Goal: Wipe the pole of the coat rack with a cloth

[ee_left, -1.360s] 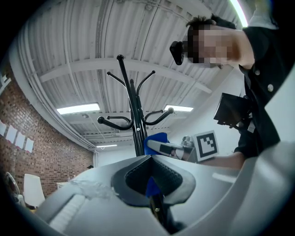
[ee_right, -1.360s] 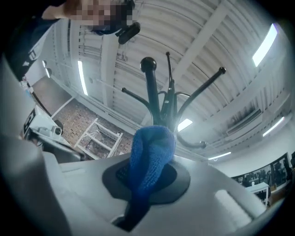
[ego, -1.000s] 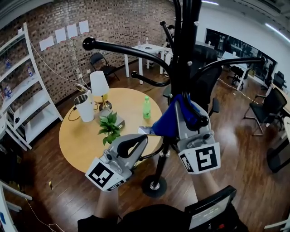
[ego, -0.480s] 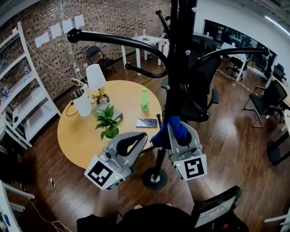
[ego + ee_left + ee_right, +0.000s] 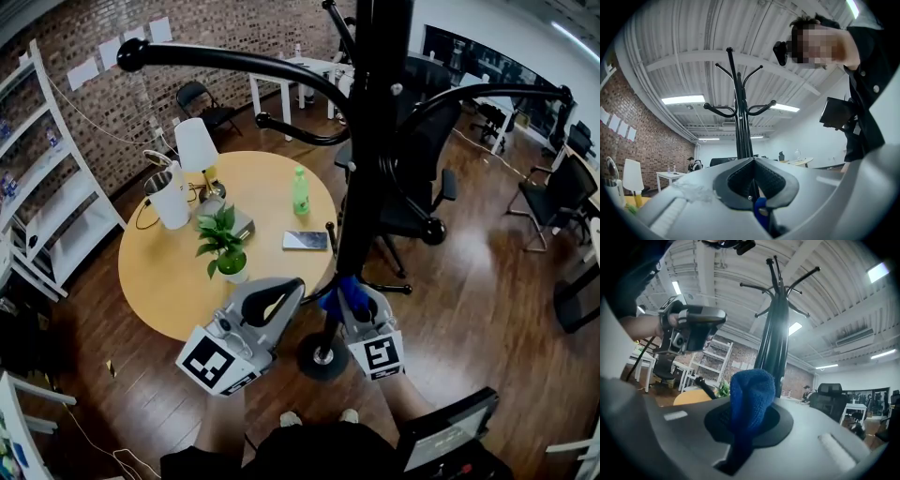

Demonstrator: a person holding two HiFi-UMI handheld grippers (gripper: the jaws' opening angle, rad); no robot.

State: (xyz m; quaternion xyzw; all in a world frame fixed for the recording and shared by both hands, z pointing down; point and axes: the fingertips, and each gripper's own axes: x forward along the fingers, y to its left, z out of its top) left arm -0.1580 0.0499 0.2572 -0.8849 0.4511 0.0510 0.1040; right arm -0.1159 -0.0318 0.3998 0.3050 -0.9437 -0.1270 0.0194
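— Cloth first: where is it?
— Blue, bunched, and gripped tight by the jaws of the right gripper. It is pressed against the black pole, low down, a little above the pole's round base.
— And the left gripper?
— Just left of the pole, at about the same height. Its jaws are pressed together with nothing between them.
— Anything else near?
— A round table stands left of the pole, with a potted plant, a green bottle and a phone on it.
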